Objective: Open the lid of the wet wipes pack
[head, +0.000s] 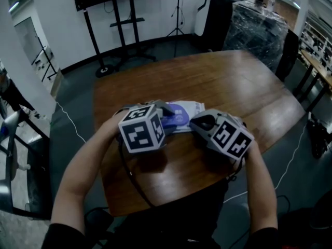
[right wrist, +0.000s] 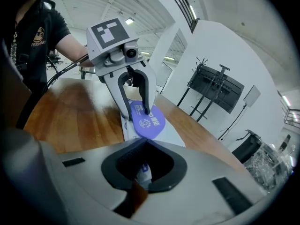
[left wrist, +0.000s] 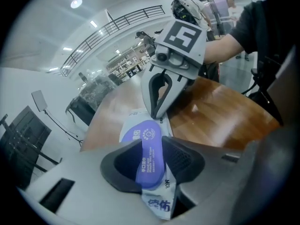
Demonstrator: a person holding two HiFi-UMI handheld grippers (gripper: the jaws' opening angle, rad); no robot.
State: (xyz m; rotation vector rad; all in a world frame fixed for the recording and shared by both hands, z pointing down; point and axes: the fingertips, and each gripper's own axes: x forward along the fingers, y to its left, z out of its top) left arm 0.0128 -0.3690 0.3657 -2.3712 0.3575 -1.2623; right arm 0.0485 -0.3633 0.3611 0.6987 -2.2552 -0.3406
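Note:
A white wet wipes pack [head: 191, 108] with an oval purple lid [head: 179, 114] lies flat on the brown wooden table [head: 233, 82]. My left gripper [head: 167, 119] stands open at the pack's left end. In the left gripper view its jaws straddle the near part of the lid [left wrist: 149, 139], and I see no pad pressing on it. My right gripper [head: 195, 123] is shut on the pack's right edge; the right gripper view shows the white edge [right wrist: 143, 168] pinched between its jaws. From there the left gripper [right wrist: 136, 110] stands over the lid [right wrist: 151, 123].
The table's front edge is near my body, and both forearms reach over it. A black TV stand [head: 119, 14] and a dark wrapped bulk [head: 254, 25] stand beyond the far side. Cables run over the floor at left and right.

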